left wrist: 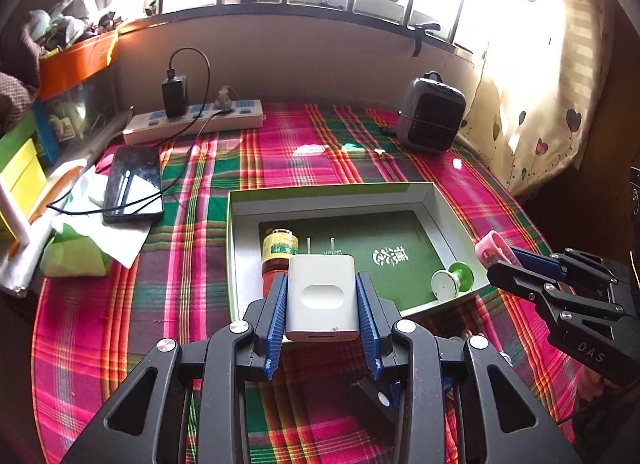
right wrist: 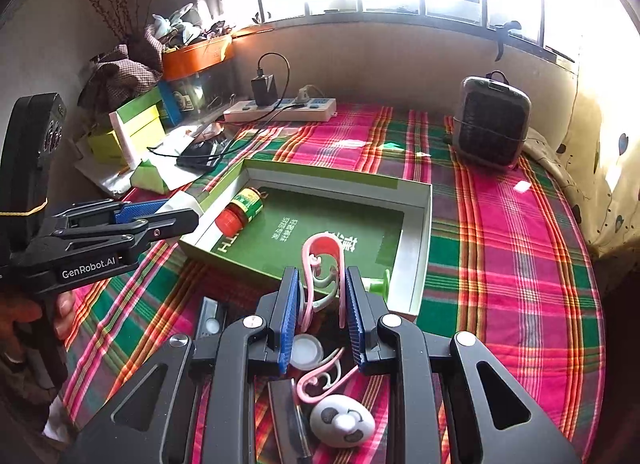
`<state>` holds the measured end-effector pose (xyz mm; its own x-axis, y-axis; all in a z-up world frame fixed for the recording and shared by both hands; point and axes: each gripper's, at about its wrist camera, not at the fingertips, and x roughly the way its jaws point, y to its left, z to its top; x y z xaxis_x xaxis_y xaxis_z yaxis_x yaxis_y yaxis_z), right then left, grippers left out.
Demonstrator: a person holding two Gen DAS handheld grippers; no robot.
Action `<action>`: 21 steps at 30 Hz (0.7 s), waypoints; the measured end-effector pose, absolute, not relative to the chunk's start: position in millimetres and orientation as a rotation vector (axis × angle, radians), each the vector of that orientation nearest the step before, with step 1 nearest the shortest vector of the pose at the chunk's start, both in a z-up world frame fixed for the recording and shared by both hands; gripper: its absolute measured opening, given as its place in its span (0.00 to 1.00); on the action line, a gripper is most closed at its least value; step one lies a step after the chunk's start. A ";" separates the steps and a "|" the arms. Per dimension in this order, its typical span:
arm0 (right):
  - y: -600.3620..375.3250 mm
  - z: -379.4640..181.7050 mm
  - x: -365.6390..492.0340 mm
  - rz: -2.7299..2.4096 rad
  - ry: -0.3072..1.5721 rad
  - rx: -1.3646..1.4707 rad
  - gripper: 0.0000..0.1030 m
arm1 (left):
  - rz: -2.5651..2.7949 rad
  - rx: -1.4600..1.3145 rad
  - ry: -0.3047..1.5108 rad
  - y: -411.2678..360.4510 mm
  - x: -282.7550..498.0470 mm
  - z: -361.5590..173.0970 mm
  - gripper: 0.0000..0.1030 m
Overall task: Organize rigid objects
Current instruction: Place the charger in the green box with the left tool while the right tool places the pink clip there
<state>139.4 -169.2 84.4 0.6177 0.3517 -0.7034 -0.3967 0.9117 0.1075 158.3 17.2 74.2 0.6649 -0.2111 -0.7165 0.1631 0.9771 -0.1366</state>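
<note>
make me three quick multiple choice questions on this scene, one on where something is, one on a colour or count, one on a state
1. Where does the jar with the red lid lie?
A. inside the green box
B. on the power strip
C. beside the heater

2. What colour is the charger held by the left hand-held gripper?
A. black
B. white
C. orange

3. What is the state of the right hand-held gripper?
A. open and empty
B. shut on a pink clip
C. shut on the phone

Answers:
1. A: the jar lies on its side within the walls of the green box.
2. B: the left hand-held gripper has its blue pads against the sides of a white charger, prongs pointing away.
3. B: the right hand-held gripper clamps the pink clip between its pads.
</note>
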 end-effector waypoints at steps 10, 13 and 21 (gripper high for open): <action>-172.5 78.0 188.2 0.396 0.844 -0.017 0.23 | -0.226 -0.054 0.836 3.9 196.7 68.5 0.31; -171.4 72.3 201.9 0.379 0.861 -0.016 0.23 | -0.230 -0.064 0.854 0.2 207.3 61.9 0.31; -167.9 54.5 225.8 0.344 0.898 -0.028 0.23 | -0.227 -0.050 0.900 -7.2 227.0 40.1 0.31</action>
<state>225.8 -167.9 54.5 0.5722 0.2813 -0.7703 -0.3048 0.9450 0.1187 227.0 -7.2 40.1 0.5996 -0.2162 -0.7705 0.1746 0.9750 -0.1378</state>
